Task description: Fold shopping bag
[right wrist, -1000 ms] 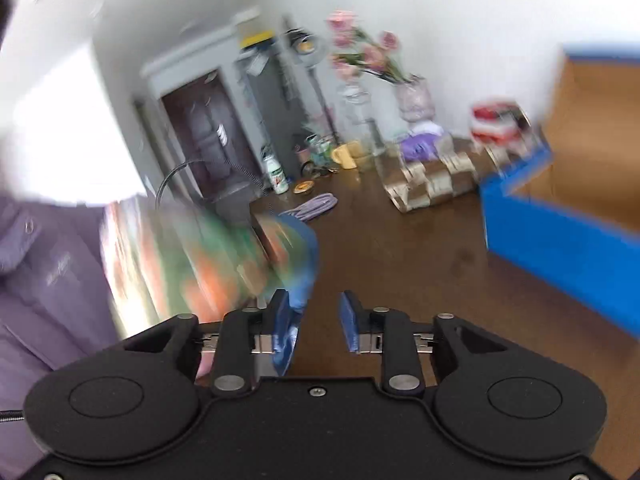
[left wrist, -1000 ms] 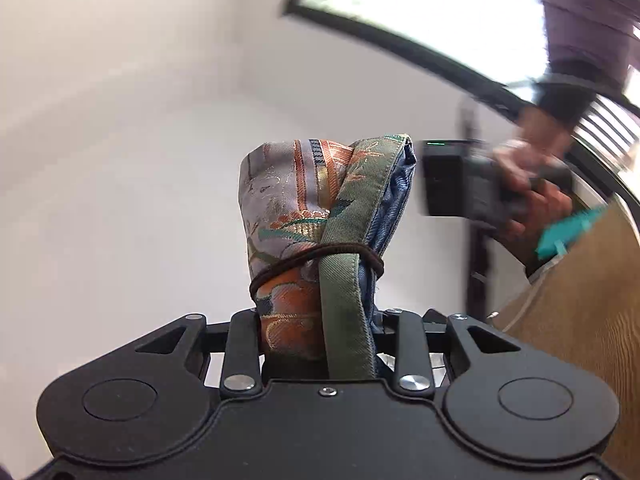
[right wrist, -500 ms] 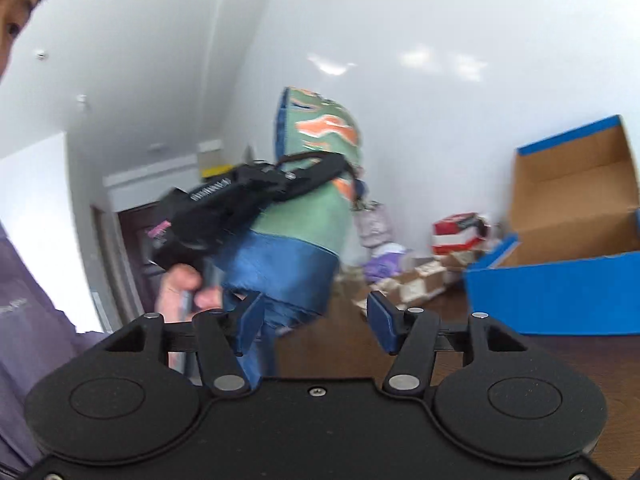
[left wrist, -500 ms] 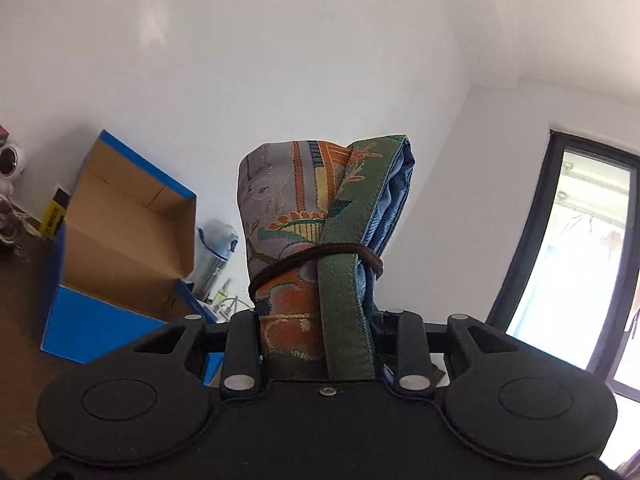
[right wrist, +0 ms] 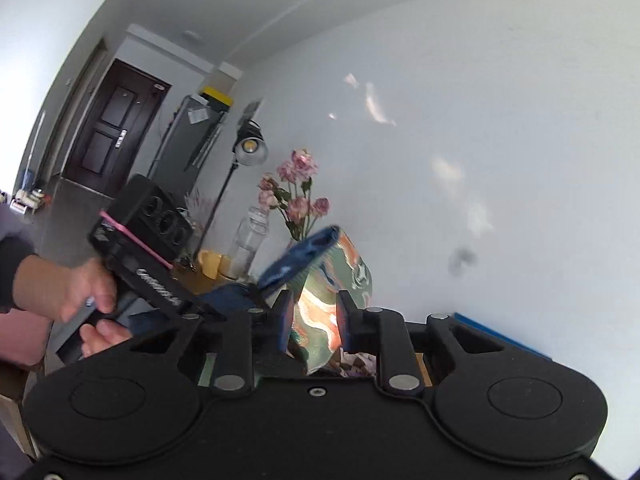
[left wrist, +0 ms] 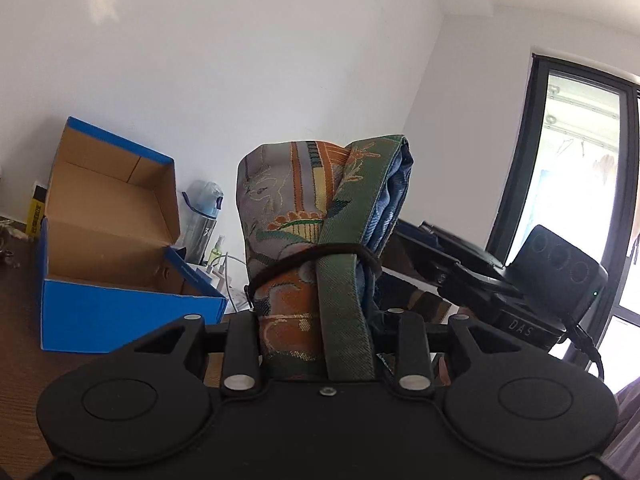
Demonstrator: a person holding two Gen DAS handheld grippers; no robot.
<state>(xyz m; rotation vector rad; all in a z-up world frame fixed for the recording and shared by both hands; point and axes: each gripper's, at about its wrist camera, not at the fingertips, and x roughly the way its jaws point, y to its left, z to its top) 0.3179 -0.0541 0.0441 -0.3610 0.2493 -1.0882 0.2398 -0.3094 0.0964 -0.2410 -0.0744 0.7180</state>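
The shopping bag (left wrist: 300, 216) is folded into a tight patterned bundle of grey, orange and green cloth with a blue lining. A dark elastic band (left wrist: 304, 258) loops around it. My left gripper (left wrist: 320, 320) is shut on its lower end and holds it upright in the air. In the right wrist view the bag (right wrist: 348, 276) sits between the blue pads of my right gripper (right wrist: 315, 320), whose jaws are closing onto it. A hand (right wrist: 80, 296) holds the left gripper's handle at the left. The right gripper's black housing (left wrist: 560, 276) shows behind the bag.
An open blue cardboard box (left wrist: 120, 308) stands on the brown table (left wrist: 20, 320), with a water bottle (left wrist: 206, 216) behind it. A tall window (left wrist: 572, 184) is at the right. Pink flowers in a vase (right wrist: 300, 196), a lamp (right wrist: 250, 146) and a dark door (right wrist: 116, 120) are farther off.
Both grippers rolled and swung, so the views turned. The right gripper's jaws stood wide half a second ago with the bag ahead; now they are narrower with the bag's end between them.
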